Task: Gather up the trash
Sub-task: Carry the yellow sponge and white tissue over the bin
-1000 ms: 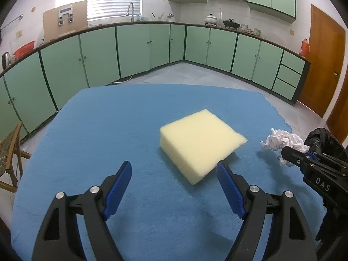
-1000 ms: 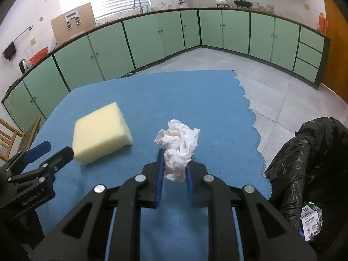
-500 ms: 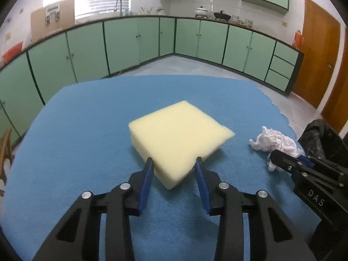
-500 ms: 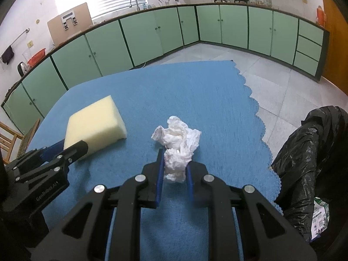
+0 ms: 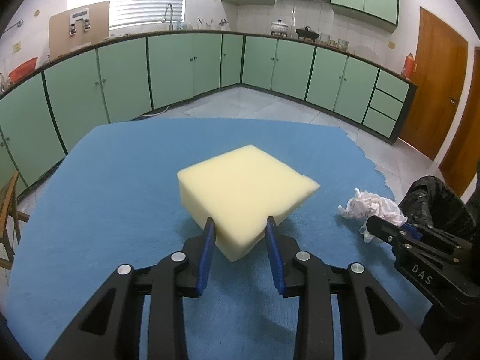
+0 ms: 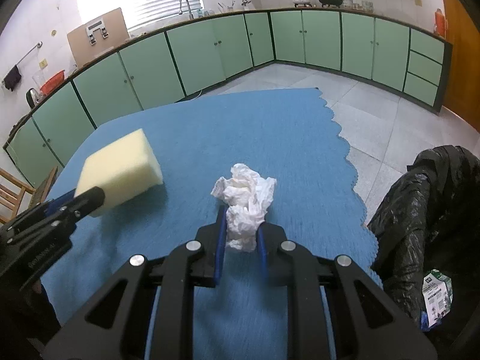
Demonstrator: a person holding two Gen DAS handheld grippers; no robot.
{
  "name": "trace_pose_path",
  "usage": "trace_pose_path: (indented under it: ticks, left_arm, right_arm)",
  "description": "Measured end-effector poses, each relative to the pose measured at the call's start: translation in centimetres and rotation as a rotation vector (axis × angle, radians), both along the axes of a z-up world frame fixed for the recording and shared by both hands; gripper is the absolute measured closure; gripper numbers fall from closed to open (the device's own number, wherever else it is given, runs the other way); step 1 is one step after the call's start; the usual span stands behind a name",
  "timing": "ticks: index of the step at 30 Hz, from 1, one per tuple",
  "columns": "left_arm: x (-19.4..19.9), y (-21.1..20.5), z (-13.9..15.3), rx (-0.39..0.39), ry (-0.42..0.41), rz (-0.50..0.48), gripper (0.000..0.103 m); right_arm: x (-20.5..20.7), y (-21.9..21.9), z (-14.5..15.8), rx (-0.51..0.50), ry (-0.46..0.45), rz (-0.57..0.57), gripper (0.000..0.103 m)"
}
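The only writing I can make out is "DAS", in pale letters on the black side of the right gripper (image 5: 372,225) as it shows in the left wrist view; the print on the small white and green packet (image 6: 436,295) down in the black bin bag (image 6: 420,210) is too small to read, and the lettering on the left gripper's body is blurred.

The foam block (image 5: 243,192) is pale yellow, thick and square-cut, with a slightly ragged far corner. It sits on the blue cloth (image 5: 105,195) near the middle, and the left gripper (image 5: 240,234) is closing on its near corner, blue pads pressing into both faces so the foam dents a little.

The crumpled tissue (image 6: 246,204) is white, creased into a loose wad. It lies to the right of the block, well apart from it, near the cloth's scalloped edge and the bin bag. The right gripper's jaws are pinched together on its lower end
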State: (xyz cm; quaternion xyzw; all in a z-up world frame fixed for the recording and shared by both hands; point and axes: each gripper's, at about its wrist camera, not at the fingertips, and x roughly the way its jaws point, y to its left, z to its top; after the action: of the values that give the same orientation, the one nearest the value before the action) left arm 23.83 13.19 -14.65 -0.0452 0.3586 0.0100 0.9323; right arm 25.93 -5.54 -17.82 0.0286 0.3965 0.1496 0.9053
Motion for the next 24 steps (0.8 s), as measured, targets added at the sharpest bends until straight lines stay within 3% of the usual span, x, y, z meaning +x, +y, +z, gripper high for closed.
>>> trace_pose_path:
  ticks: [24]
  left_arm:
    - [-6.5,-2.9,7.2,-0.015,-0.078,-0.043,0.070]
  right_arm:
    - [-7.5,-3.1,9.2,0.051,-0.146,0.036,0.086]
